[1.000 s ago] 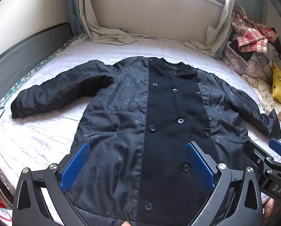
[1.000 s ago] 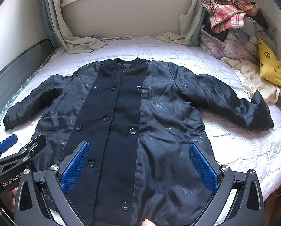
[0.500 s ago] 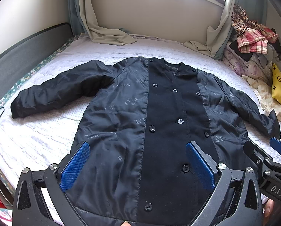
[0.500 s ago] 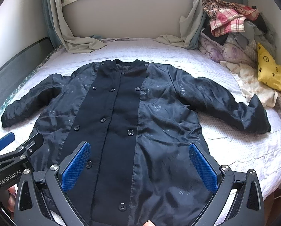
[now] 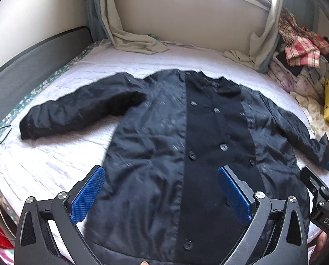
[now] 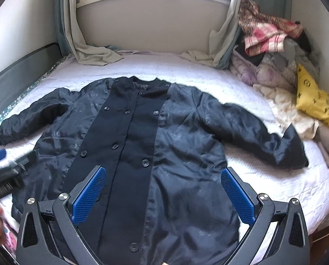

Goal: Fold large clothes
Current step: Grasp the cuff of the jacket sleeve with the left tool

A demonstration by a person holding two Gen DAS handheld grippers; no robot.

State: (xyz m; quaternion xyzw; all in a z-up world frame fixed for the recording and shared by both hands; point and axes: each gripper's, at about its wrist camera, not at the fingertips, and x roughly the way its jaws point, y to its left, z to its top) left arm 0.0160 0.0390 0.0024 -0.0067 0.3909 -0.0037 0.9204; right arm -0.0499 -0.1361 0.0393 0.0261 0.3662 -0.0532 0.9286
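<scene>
A large black buttoned coat [image 5: 175, 143] lies flat, front up, on the white bed, both sleeves spread out; it also shows in the right wrist view [image 6: 155, 145]. My left gripper [image 5: 162, 194] is open and empty above the coat's lower left part. My right gripper [image 6: 164, 195] is open and empty above the lower right part. Each gripper shows at the edge of the other's view: the right gripper [image 5: 318, 190], the left gripper [image 6: 5, 167]. The left sleeve [image 5: 76, 112] reaches left, the right sleeve [image 6: 257, 134] reaches right.
A white bedspread [image 5: 54, 161] covers the bed. A pile of clothes and a yellow cushion [image 6: 312, 101] lie at the right. Curtain ends [image 6: 93, 55] rest on the bed's far side below the window. A grey bed rail [image 5: 32, 59] runs along the left.
Both grippers have pulled back and risen slightly, so the coat sits lower and farther in view. The coat has not moved. Both grippers stay open.
</scene>
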